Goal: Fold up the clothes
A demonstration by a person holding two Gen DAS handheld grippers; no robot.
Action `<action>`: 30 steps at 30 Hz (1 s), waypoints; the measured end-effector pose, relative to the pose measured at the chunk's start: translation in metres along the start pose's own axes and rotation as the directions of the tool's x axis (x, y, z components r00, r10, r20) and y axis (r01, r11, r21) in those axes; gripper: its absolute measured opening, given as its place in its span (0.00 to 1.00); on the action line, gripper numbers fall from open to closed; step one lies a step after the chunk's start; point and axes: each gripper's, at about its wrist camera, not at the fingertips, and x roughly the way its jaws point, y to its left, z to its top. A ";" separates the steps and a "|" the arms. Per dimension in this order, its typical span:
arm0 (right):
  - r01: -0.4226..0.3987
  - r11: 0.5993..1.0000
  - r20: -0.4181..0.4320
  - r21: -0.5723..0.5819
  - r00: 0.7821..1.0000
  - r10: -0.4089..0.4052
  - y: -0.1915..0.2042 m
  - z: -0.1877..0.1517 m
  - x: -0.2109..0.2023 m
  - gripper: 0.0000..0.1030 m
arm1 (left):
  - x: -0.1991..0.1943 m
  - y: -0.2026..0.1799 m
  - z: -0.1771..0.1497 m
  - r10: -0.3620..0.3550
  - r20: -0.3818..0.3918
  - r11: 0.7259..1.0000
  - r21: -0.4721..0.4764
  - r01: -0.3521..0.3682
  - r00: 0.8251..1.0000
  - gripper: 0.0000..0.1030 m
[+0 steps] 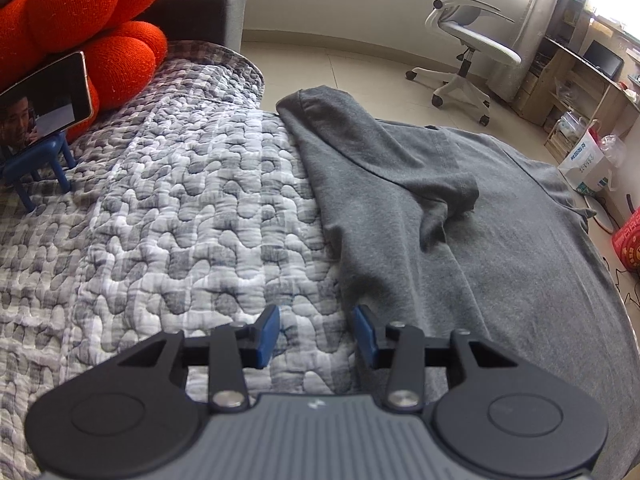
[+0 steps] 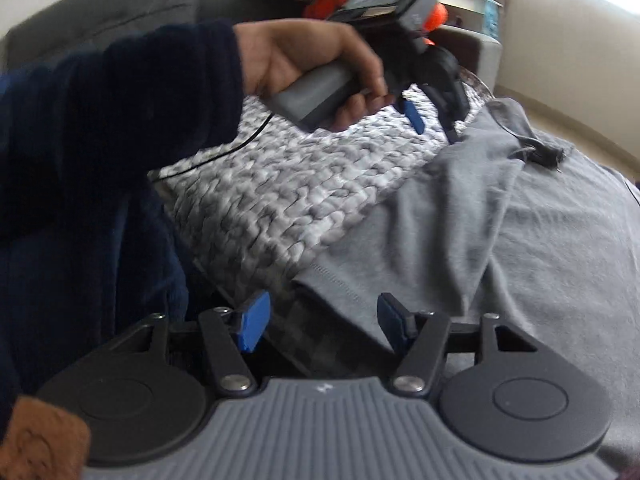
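A grey T-shirt [image 1: 500,248] lies flat on the quilted grey-and-white cover [image 1: 180,208], its left side folded inward with the sleeve [image 1: 452,196] on top. My left gripper [image 1: 317,336] hovers open over the shirt's left edge with nothing between its blue pads. In the right wrist view a hand in a dark blue sleeve [image 2: 120,112] holds that left gripper [image 2: 434,124] above the far edge of the shirt [image 2: 520,280]. My right gripper [image 2: 323,326] stands open low over the near hem corner [image 2: 320,276]. The fabric lies under the gap between the pads, which do not press on it.
An orange plush cushion [image 1: 92,20] and a phone [image 1: 44,108] on a blue stand [image 1: 36,168] sit at the far left. A grey sofa arm [image 1: 200,8] is behind them. An office chair [image 1: 468,40], a desk [image 1: 580,76] and boxes [image 1: 584,168] stand on the floor beyond.
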 end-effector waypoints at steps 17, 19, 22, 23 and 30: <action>0.201 0.969 0.094 0.146 0.972 -0.215 0.017 0.002 0.039 0.38 | -0.008 0.006 -0.009 0.014 0.005 1.000 0.023 -0.014 1.000 0.42; 0.227 0.957 0.114 0.182 0.962 -0.249 0.016 0.002 0.040 0.32 | -0.008 0.006 -0.009 0.015 0.005 1.000 0.024 -0.016 1.000 0.42; 0.185 0.952 0.177 0.245 0.956 -0.232 0.014 0.000 0.031 0.05 | -0.010 0.008 -0.008 0.014 0.011 1.000 0.019 -0.014 1.000 0.42; 0.162 0.953 0.210 0.257 0.953 -0.219 0.015 -0.001 0.025 0.05 | -0.011 0.009 -0.008 0.014 0.014 1.000 0.017 -0.014 1.000 0.42; 0.101 0.954 0.203 0.282 0.966 -0.162 0.009 -0.010 0.026 0.06 | -0.010 0.012 -0.008 0.035 0.007 0.999 0.015 -0.035 0.999 0.42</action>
